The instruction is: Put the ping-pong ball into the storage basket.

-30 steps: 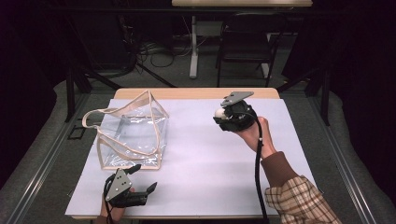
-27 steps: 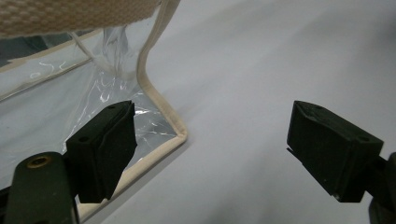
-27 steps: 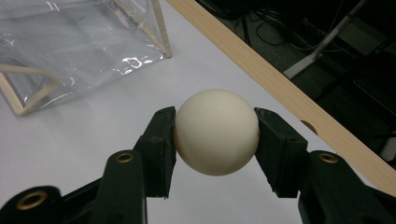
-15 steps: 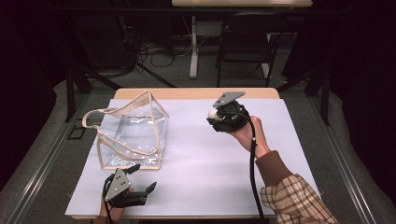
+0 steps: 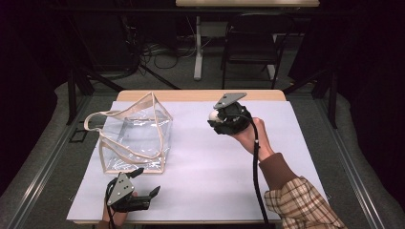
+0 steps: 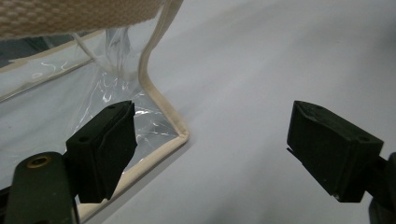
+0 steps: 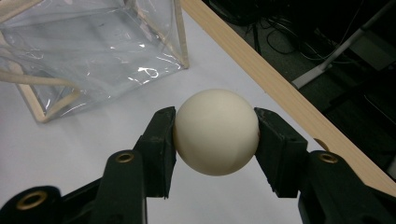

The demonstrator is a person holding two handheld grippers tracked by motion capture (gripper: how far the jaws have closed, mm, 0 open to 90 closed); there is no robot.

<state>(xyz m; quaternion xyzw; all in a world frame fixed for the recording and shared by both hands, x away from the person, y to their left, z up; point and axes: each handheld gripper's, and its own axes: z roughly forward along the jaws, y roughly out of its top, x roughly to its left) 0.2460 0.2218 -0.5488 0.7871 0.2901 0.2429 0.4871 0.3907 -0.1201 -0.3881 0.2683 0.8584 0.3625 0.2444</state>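
While the right tool [image 7: 215,133] pinches the cream ball [image 7: 215,131] above the bench [image 5: 215,181] — clear bag [image 5: 136,136] at nine o'clock — a smooth sphere could squirt free. Left tool [image 6: 210,149] gapes empty by the bag's corner.

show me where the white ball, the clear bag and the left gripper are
white ball [image 7: 215,138], right gripper view, middle of its front face
clear bag [image 5: 135,138], high view, its transparent side panel
left gripper [image 5: 145,183], high view, midway between its fingertips
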